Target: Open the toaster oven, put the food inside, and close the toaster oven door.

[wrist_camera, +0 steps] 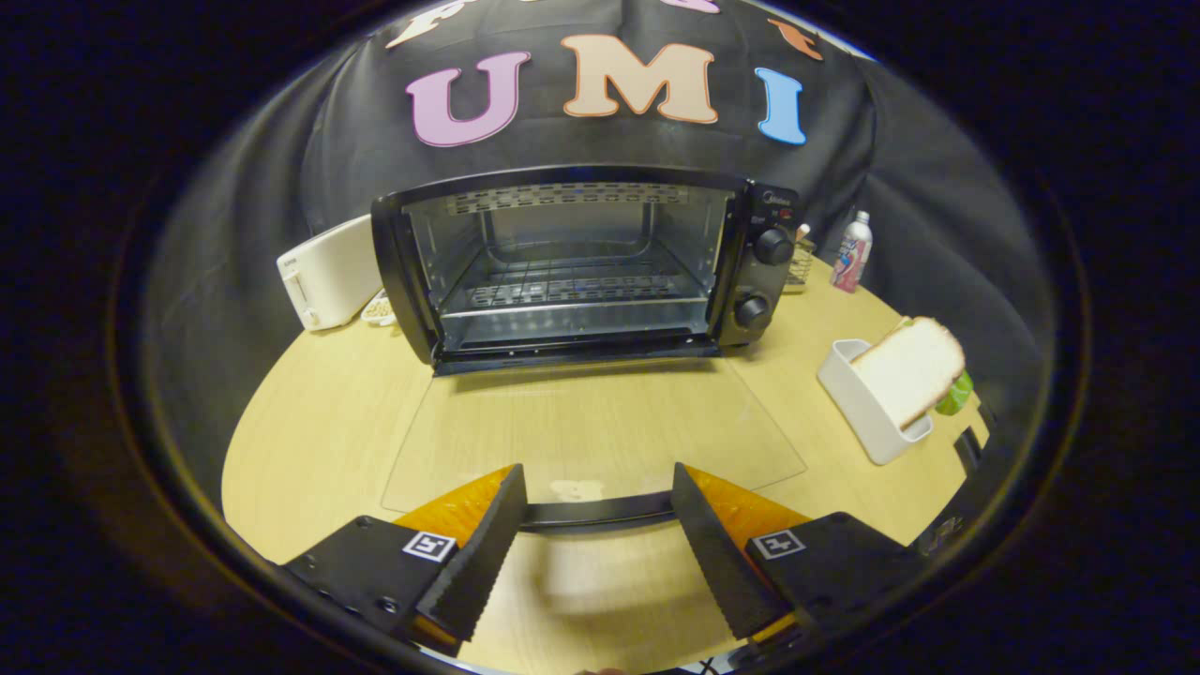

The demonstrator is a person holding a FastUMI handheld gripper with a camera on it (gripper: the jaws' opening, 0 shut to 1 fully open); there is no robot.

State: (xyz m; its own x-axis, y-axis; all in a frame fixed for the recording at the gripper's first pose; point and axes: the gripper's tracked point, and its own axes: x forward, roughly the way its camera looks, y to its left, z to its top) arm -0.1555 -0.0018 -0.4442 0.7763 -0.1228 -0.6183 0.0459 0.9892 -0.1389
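Note:
A black toaster oven [750,272] stands at the back of the wooden table, its glass door [591,422] folded flat down toward me. Inside, a wire rack [572,281] sits bare. The door's black handle [600,512] runs across just between my fingertips, with my gripper [597,497] open around it; neither finger visibly presses on it. A slice of white bread [909,370] leans upright in a white holder [867,412] to the right of the oven, well beyond my right finger.
A white toaster [323,272] stands left of the oven, with a small dish [380,307] beside it. Behind the oven's right side are a wire basket [800,262] and a bottle [851,251]. A green object [956,394] sits behind the bread holder.

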